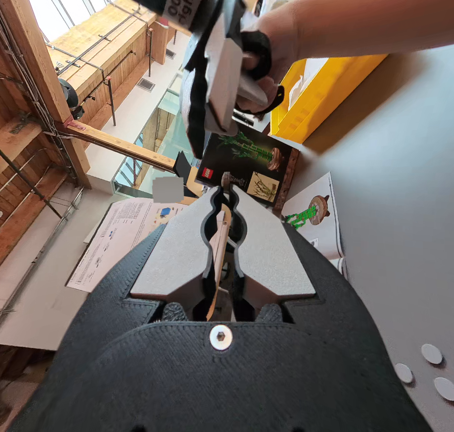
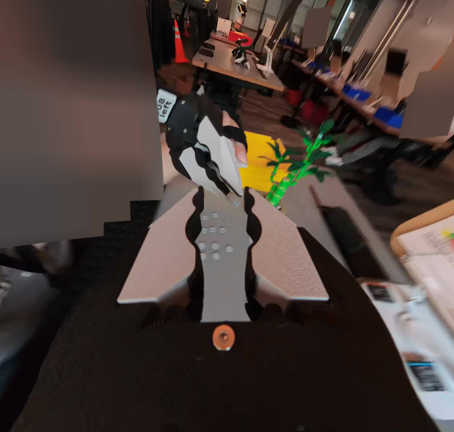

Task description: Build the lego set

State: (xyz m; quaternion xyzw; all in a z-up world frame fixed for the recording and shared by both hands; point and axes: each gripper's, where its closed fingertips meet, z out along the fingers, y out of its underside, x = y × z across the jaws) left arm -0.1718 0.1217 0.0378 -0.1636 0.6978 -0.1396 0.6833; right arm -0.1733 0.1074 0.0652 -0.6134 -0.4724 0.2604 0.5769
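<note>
A built green Lego bamboo plant [image 2: 294,169] stands on the grey table [image 2: 302,213], just right of my right gripper [image 2: 223,192]. That gripper is open and empty, over several small grey round pieces [image 2: 215,248]. My left gripper [image 1: 224,190] is shut with nothing in it and is tilted, pointing at the black Lego box [image 1: 245,164]. In the left wrist view the right gripper [image 1: 213,142] hangs above, held by a hand [image 1: 282,58]. In the right wrist view the left gripper [image 2: 231,189] sits just beyond my fingertips.
A yellow bin [image 1: 319,95] stands behind the box and also shows in the right wrist view [image 2: 255,154]. An open instruction booklet [image 1: 317,223] lies on the table. Three grey round pieces [image 1: 431,353] lie nearby. A clipboard with papers [image 1: 118,235] lies at the left. Booklets [image 2: 430,297] lie at the right. Both grippers' tips are close together, under 4 cm apart.
</note>
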